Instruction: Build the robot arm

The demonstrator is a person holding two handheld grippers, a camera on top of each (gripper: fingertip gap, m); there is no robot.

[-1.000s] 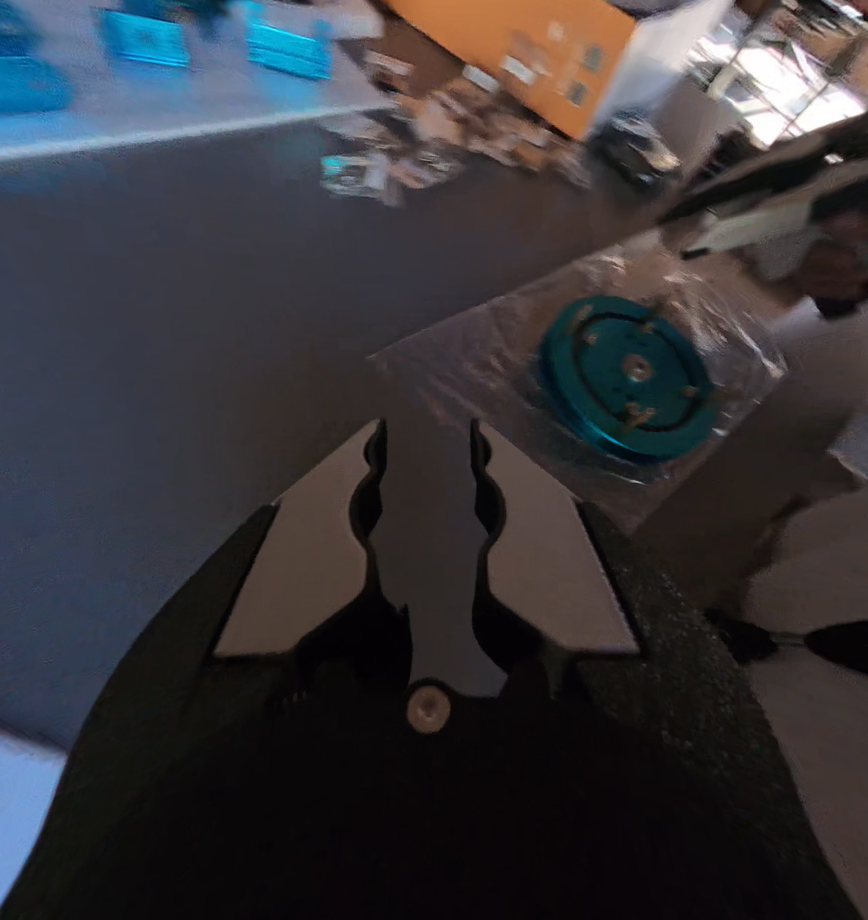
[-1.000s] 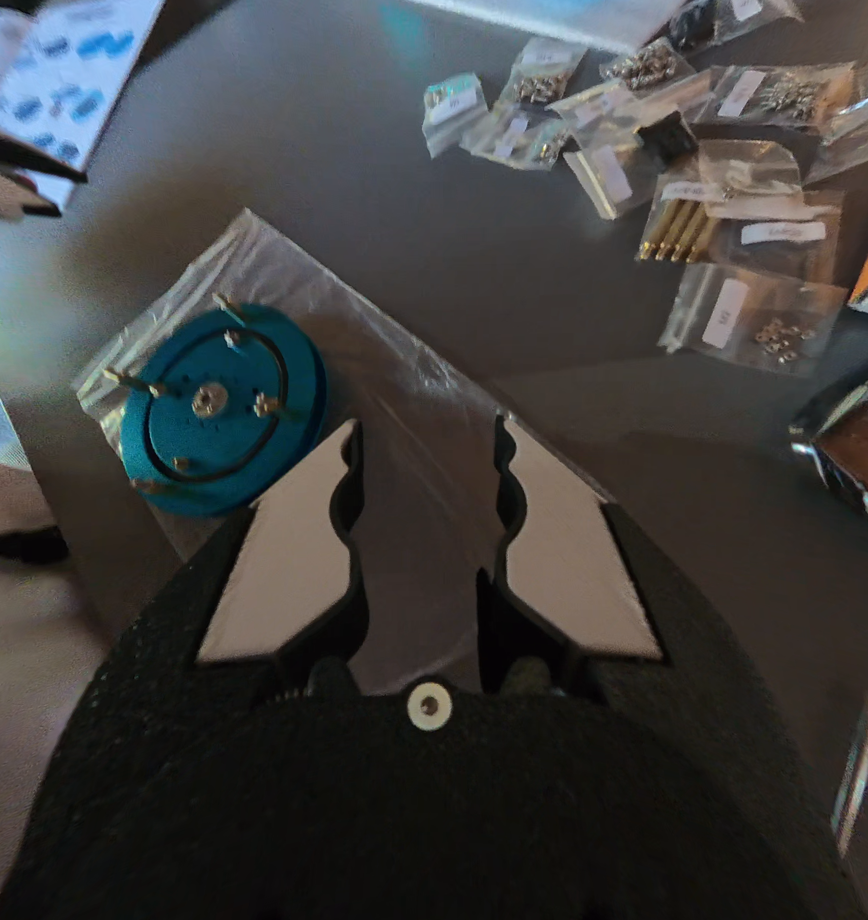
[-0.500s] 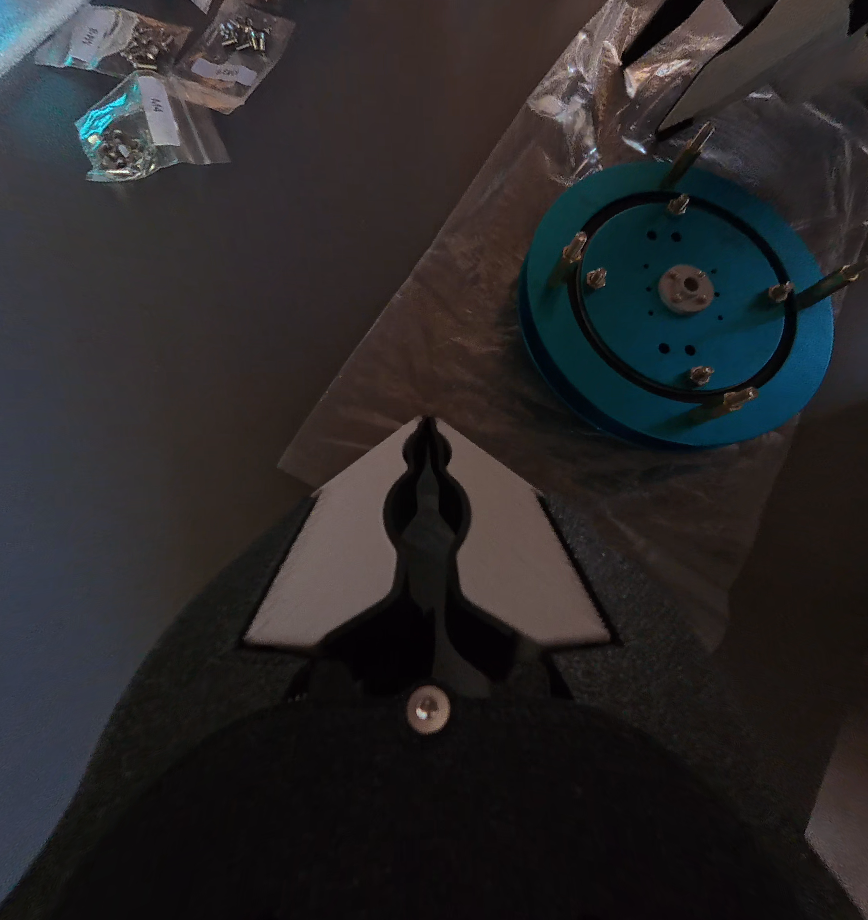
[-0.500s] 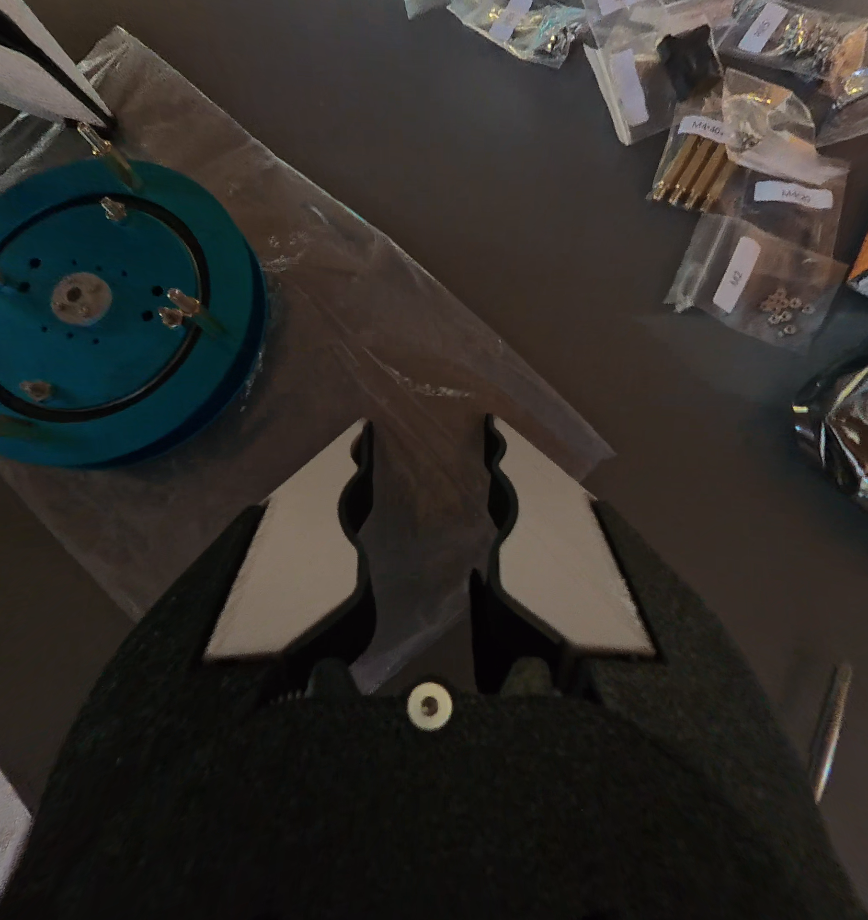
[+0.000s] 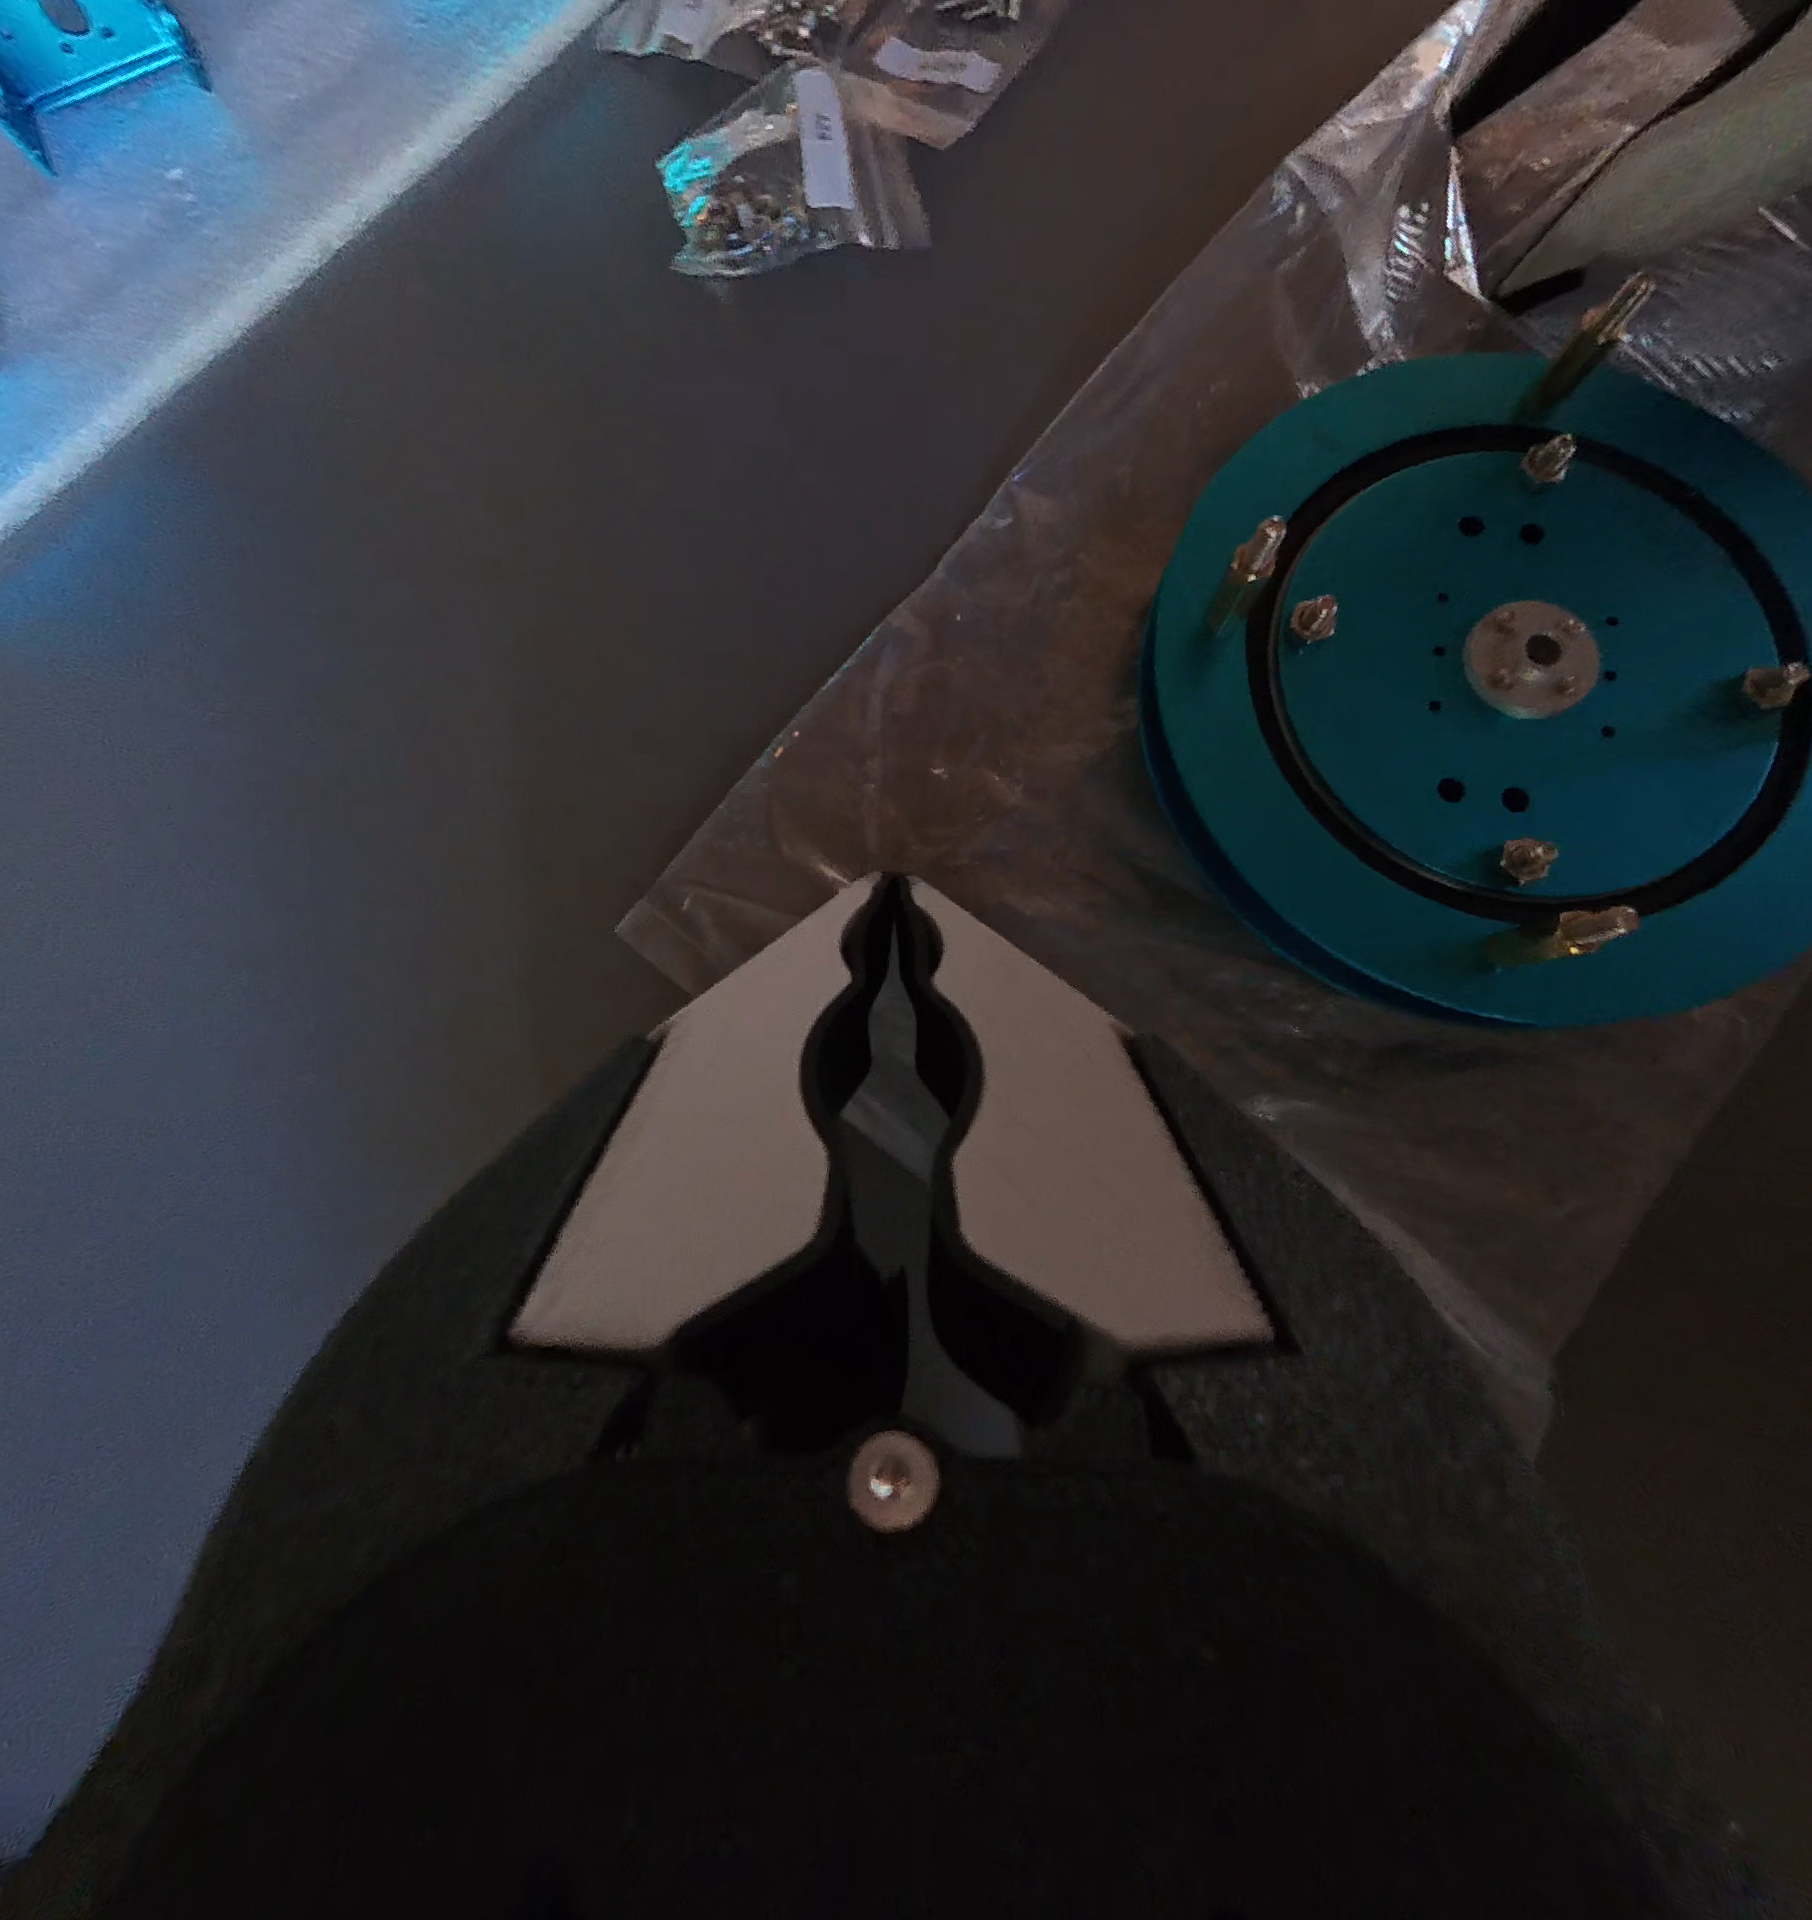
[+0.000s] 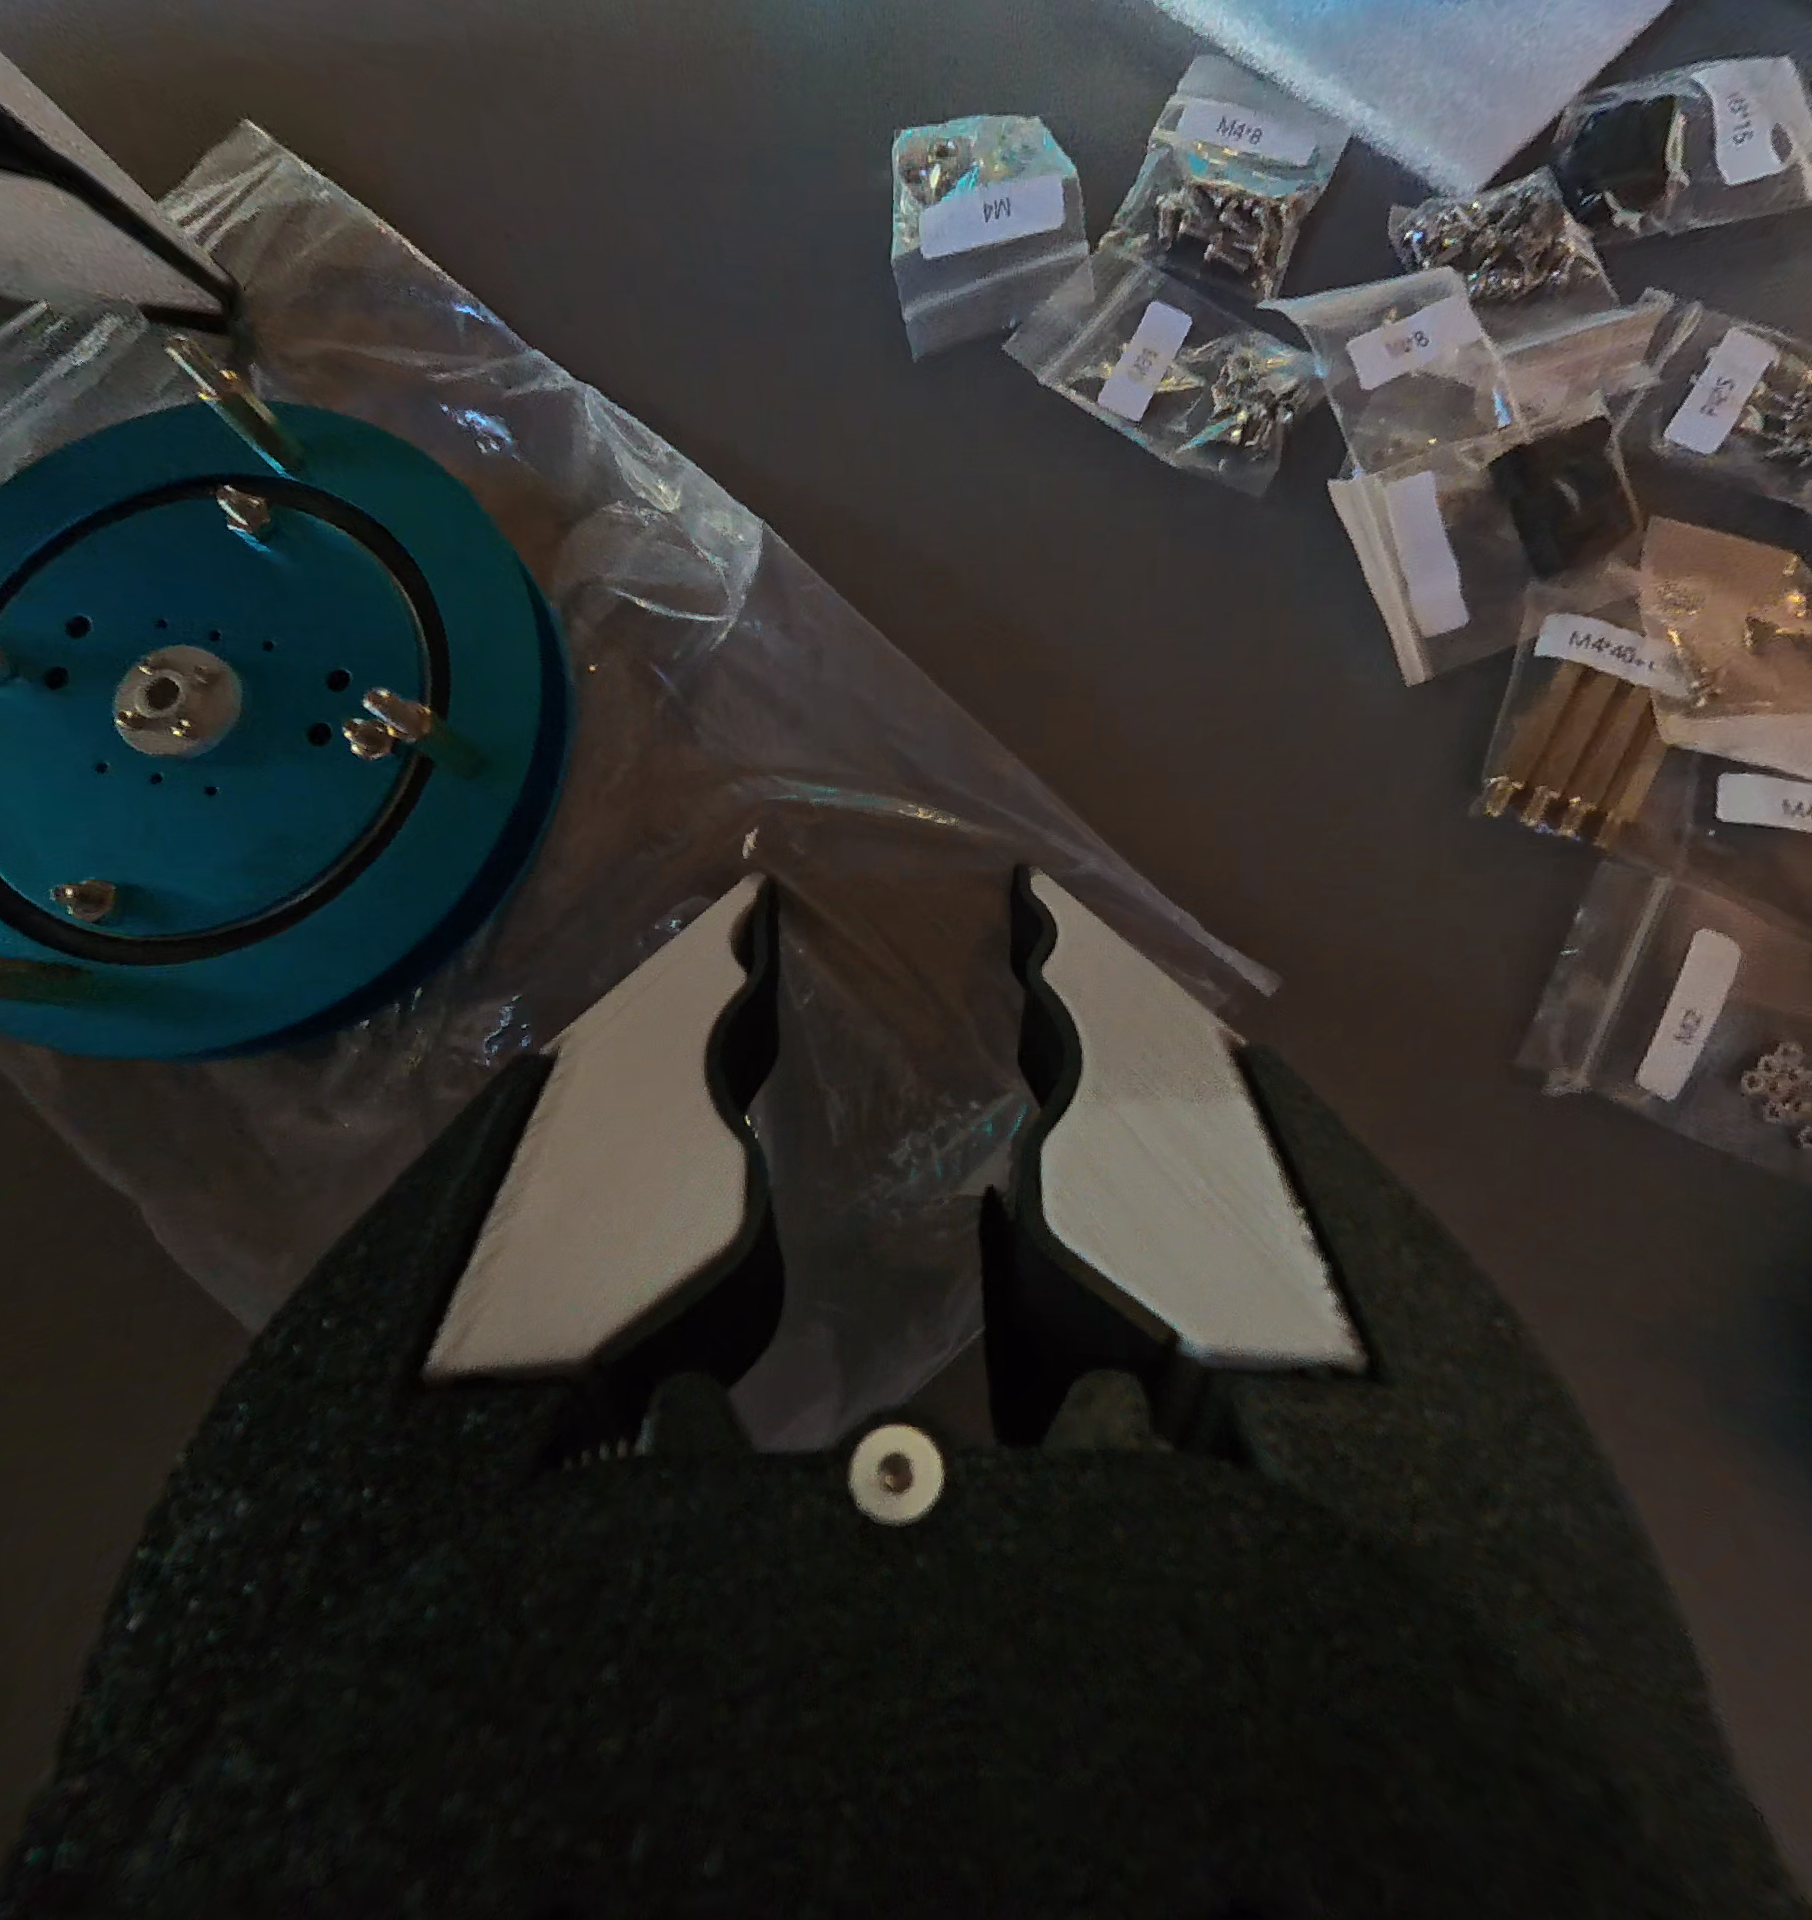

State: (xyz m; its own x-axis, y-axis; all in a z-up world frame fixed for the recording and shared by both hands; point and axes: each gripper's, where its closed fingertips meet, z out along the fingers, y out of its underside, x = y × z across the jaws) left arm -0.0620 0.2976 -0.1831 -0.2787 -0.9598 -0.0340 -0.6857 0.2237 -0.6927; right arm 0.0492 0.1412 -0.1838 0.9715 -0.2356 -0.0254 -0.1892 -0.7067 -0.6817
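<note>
A blue metal disc (image 5: 1401,790) with brass standoffs and a black ring lies at a clear plastic bag (image 5: 985,727) on the dark table; I cannot tell whether it is in the bag or on it. My left gripper (image 5: 894,888) is shut, its tips pinched on the bag's short end. My right gripper (image 6: 894,881) is open at the bag's opposite end, with plastic (image 6: 725,675) showing between its jaws, to the right of the disc (image 6: 206,810). Its fingers (image 5: 1691,145) show beyond the disc, behind crinkled plastic.
Several small labelled bags of screws (image 6: 1214,208) and a bag of brass standoffs (image 6: 1567,769) lie on the table to the right of the right gripper. A pale sheet with blue metal parts (image 5: 71,62) lies far left, beyond bare dark table (image 5: 362,623). Some 20 cm of space lies between my two pairs of fingers.
My left gripper was open a second ago and has shut at the bag's end. Both grippers have come down closer to the disc. My right gripper has stayed open.
</note>
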